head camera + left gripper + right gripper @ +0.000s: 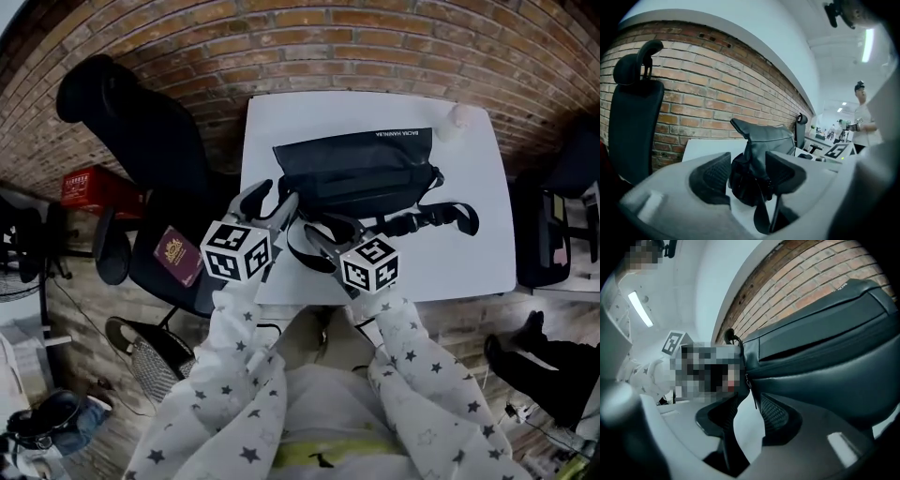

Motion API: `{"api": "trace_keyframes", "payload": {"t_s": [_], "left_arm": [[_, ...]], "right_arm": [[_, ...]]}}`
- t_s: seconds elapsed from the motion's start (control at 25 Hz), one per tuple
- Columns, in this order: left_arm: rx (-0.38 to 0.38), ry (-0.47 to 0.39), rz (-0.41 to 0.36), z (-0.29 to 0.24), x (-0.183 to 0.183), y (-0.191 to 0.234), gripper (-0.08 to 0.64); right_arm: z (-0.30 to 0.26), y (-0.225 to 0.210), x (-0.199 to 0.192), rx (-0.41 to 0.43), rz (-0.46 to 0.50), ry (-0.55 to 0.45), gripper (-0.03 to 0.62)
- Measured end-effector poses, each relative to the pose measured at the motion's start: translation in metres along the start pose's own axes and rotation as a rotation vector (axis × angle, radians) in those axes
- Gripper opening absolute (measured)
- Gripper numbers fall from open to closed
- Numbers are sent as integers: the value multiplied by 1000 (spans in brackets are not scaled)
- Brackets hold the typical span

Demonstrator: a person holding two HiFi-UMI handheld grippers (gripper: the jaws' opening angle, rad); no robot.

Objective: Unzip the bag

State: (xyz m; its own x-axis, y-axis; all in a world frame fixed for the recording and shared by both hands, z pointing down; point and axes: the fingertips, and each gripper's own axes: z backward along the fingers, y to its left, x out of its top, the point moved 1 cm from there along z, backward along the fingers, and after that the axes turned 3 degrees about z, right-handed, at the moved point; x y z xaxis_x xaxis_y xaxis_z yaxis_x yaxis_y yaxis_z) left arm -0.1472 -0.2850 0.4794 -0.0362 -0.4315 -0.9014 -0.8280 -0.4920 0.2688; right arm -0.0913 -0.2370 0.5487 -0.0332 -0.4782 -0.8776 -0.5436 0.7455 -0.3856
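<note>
My left hand-held gripper, centre-left: jaws apart, bag end framed between them, unpinched. Bag lies mid-frame on desk, long axis left-right. My right hand-held gripper, jaws apart, empty; likely zip pull hangs just ahead, so right is nearer.

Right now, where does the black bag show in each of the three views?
Head view: the bag lies at centre, on the white table.
Left gripper view: bag low centre, seen end-on.
Right gripper view: bag fills the right half.
Shared landmark: the brick wall behind it.
</note>
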Motion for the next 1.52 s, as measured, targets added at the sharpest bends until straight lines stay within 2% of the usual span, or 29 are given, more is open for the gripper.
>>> {"api": "trace_keyframes", "payload": {"t_s": [0.36,0.68,0.96,1.52], "left_arm": [[-103,23,-38,-20,2,-6,229],[-111,27,-57,-27,2,-6,229],[-93,21,-79,-34,3,-8,216],[-115,5,-139,-33,-3,-9,161]], "right_arm": [[-13,2,-7,-35,41,41,141],[-19,-6,-9,-110,93,58,96],[-17,-15,-9,-150,143,80,21],[-1,-20,-6,-157,91,78,18]]}}
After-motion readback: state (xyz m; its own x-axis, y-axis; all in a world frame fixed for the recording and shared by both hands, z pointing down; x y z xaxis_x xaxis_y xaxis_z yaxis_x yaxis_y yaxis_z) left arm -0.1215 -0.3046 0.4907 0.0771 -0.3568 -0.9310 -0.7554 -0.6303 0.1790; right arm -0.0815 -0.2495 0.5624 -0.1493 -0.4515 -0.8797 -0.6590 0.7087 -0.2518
